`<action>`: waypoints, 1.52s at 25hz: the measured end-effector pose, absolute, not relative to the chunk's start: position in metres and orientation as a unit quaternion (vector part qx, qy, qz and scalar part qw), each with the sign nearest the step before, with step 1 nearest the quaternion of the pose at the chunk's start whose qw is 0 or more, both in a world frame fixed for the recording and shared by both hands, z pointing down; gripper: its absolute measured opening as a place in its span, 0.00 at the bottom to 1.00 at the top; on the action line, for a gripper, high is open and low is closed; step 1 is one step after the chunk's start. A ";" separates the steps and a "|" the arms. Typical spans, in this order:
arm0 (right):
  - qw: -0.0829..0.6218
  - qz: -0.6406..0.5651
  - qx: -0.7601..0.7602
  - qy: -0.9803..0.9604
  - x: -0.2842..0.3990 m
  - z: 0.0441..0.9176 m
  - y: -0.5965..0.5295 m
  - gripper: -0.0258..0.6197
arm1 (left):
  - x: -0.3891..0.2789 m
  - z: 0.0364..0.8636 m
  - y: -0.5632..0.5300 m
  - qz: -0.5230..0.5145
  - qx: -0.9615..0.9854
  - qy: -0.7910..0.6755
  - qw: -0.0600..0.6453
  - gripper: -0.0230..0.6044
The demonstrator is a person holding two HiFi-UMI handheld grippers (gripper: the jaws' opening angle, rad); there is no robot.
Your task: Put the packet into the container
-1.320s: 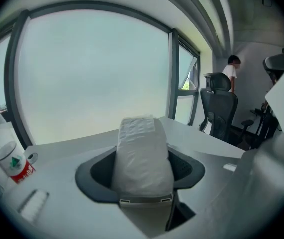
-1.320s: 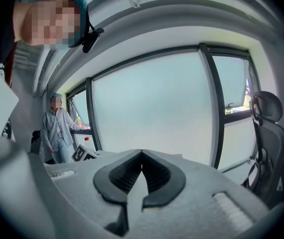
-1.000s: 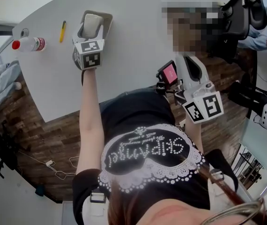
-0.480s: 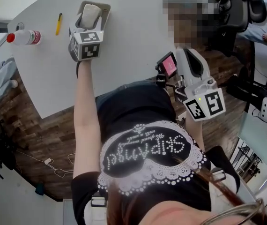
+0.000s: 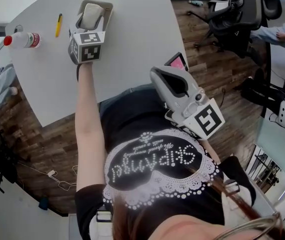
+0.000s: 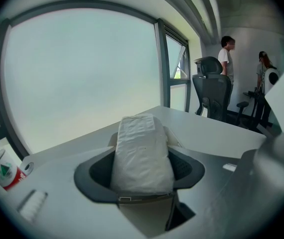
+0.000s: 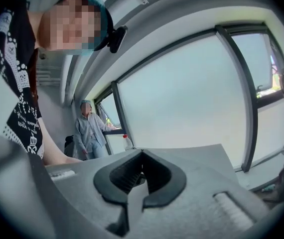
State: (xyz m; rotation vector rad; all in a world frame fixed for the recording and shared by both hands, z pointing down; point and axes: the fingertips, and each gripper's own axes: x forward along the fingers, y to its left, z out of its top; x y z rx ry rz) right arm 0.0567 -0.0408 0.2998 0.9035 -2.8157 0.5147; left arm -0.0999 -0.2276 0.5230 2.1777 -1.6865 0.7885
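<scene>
Left hand-held gripper (image 5: 93,10): jaws spread wide and pinching the packet (image 6: 141,156), with the dark pads against both of its long sides. The packet is white and soft-looking. It lies straight ahead of this gripper, long axis along the jaws and pointing away from the person toward the window. It sits low over the desk (image 5: 132,29), near the far left edge, just right of the yellow pen (image 5: 58,25) and the red-capped bottle (image 5: 25,40).

Right hand-held gripper (image 7: 142,158): tips pressed together, nothing between them. It hangs off the desk's near edge in front of the torso, well apart from the packet, so the left hand has the job.

Container: not clearly seen. A pale rim (image 6: 174,137) shows just behind the packet. The head view shows a beige outline round the packet, but I can't tell jaws from container there. If that is the container, the likely next step is to lower and release.

- **Left gripper view only:** pad contact on the packet.
- **Head view only:** where the packet sits on the desk, and the pink-screened device (image 5: 176,62) at the near edge.
- **Right gripper view:** no packet, only window and a bystander.
</scene>
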 end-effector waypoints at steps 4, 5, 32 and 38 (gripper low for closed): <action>0.070 0.160 0.308 -0.935 0.062 0.297 -0.046 0.03 | -0.100 0.522 -0.228 0.273 0.753 -0.583 0.139 0.46; 0.071 0.149 0.311 -0.936 0.066 0.295 -0.051 0.03 | -0.100 0.522 -0.228 0.274 0.752 -0.583 0.138 0.46; 0.071 0.089 0.362 -0.925 0.105 0.263 -0.093 0.04 | -0.100 0.523 -0.229 0.280 0.749 -0.587 0.128 0.46; 0.073 0.086 0.365 -0.924 0.108 0.262 -0.096 0.03 | -0.100 0.524 -0.228 0.281 0.748 -0.587 0.126 0.46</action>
